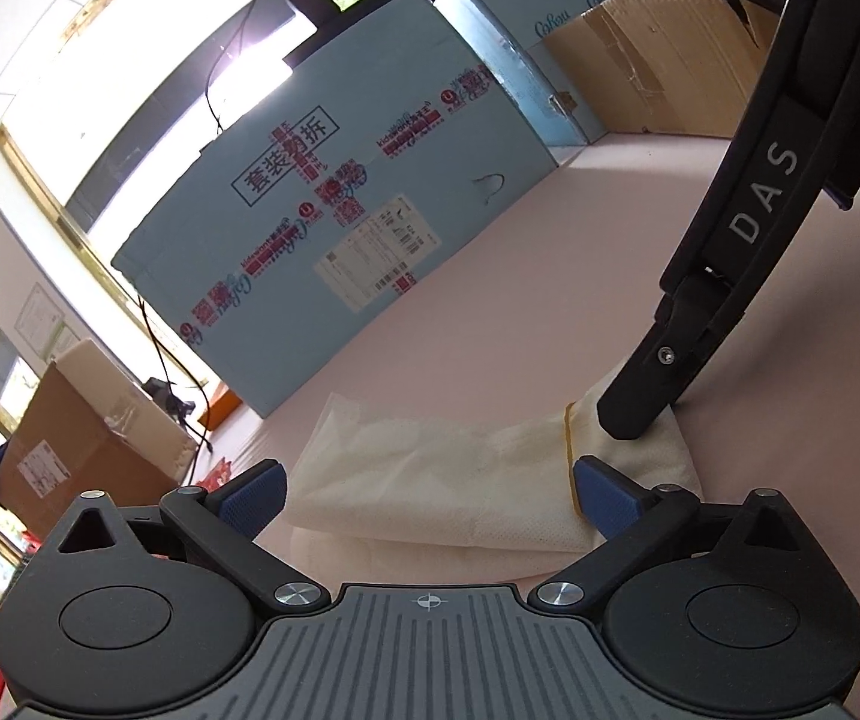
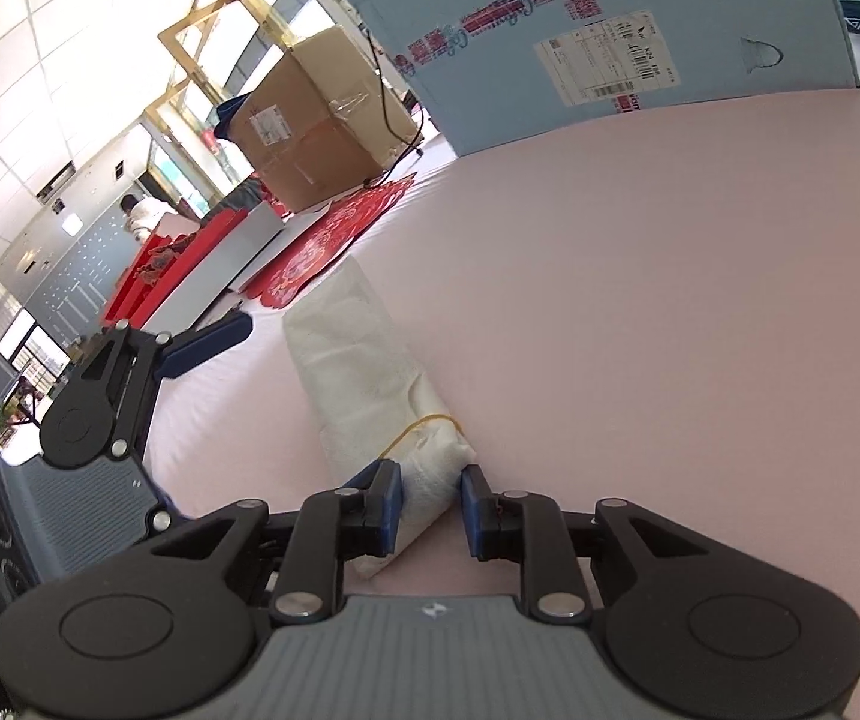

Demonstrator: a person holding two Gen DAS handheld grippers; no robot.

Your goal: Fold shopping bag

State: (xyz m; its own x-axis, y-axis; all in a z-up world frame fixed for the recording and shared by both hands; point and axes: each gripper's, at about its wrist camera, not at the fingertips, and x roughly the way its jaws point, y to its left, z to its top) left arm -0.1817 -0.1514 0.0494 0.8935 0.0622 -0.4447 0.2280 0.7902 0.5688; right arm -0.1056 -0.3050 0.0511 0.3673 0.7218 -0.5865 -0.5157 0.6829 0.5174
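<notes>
While folded shopping bag (image 2: 370, 384) lies between both, left hand-held gripper (image 1: 430, 495) spread wide, right hand-held gripper (image 2: 430, 507) released.

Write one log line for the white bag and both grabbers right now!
bag: folded, flat on pink table | left gripper: open, over bag | right gripper: open, jaws astride bag end
</notes>
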